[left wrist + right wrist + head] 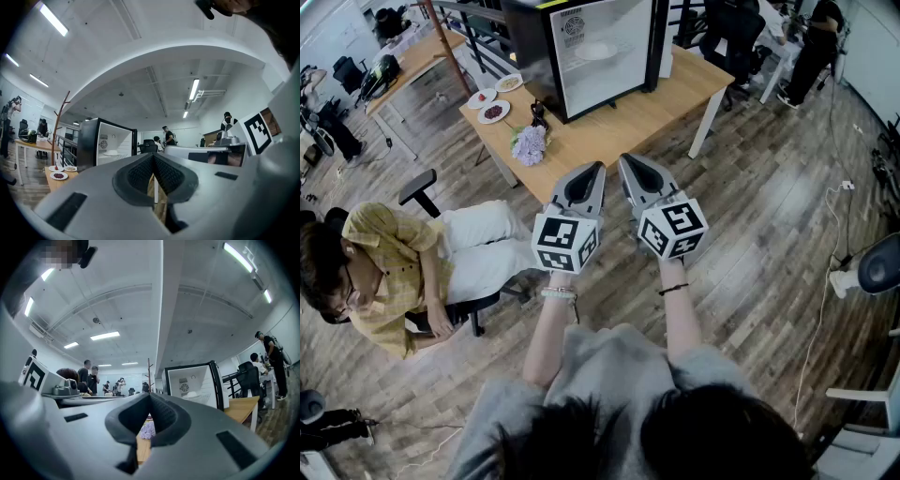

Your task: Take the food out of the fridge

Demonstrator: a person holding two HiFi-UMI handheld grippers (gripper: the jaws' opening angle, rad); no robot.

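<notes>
Fridge [614, 82] upright on surface [628, 117], open front facing the tools, white plate [595, 50] flat on shelf inside fridge, L tool [596, 169] & R tool [628, 161] side by side in front of fridge, well apart from it, both clamped closed, nothing held

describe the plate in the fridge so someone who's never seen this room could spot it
A wooden table carries a black fridge with its door open. On the white shelf inside lies a white plate. It is the only one inside the fridge; the other plates sit out on the tabletop, left of the fridge in the head view.
</notes>
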